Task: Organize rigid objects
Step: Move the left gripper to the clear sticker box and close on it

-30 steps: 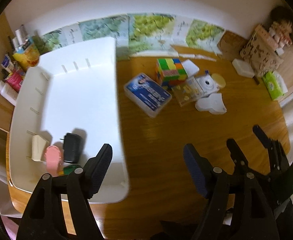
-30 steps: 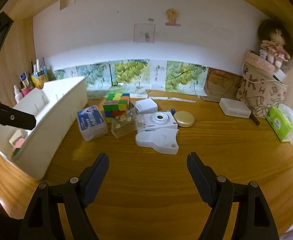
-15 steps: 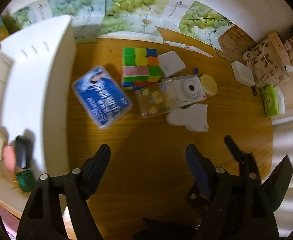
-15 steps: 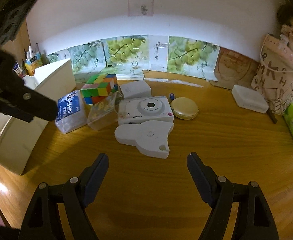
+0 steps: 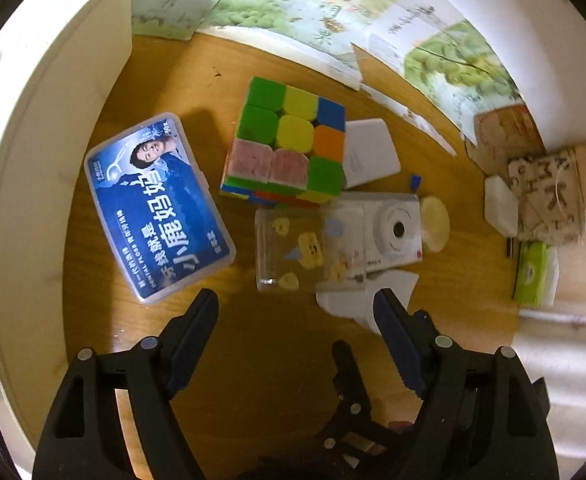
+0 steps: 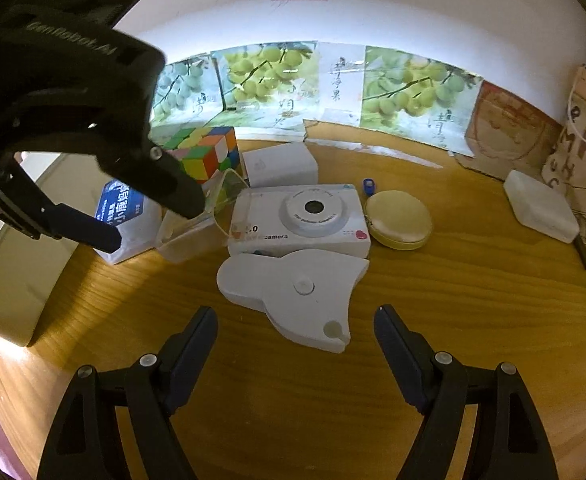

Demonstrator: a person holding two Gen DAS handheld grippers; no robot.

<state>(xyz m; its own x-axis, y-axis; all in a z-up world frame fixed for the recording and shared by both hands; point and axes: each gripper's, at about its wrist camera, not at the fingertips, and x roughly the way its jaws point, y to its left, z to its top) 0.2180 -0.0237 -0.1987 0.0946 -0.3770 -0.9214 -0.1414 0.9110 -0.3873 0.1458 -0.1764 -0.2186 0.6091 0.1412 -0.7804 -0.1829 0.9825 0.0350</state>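
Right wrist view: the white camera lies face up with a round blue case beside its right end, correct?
Not quite. In the right wrist view the round case beside the white camera is pale yellow, not blue. The camera does lie face up.

Scrambled cube (image 5: 289, 148), blue floss box (image 5: 157, 208), clear case (image 5: 293, 254), white camera (image 6: 301, 220) all clustered flat on the tabletop (image 6: 453, 320).

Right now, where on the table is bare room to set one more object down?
Bare wood lies in front of the white flat case, toward both grippers, and right of the round yellow case. The cluster from blue floss box to camera is crowded.
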